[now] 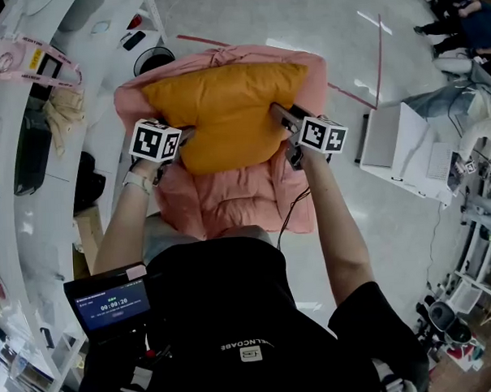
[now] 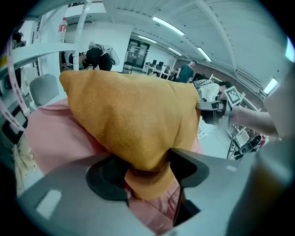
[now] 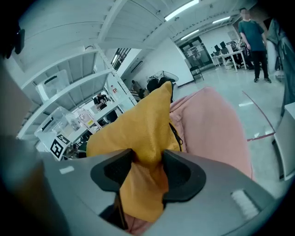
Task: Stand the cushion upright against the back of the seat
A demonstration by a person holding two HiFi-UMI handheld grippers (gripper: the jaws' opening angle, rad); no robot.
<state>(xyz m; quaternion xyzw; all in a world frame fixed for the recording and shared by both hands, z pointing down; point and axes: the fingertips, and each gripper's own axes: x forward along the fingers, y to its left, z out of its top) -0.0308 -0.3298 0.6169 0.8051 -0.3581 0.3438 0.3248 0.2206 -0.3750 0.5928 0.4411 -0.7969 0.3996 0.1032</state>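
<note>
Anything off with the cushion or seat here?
Nothing spilled or damaged. The orange cushion sits against the back of the pink seat, but its two lower corners are bunched between the jaws of the left gripper and right gripper, so it narrows toward the bottom.

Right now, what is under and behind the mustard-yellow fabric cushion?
The pink padded seat lies under the mustard-yellow fabric cushion and rises behind it; whatever the cushion covers is hidden.
</note>
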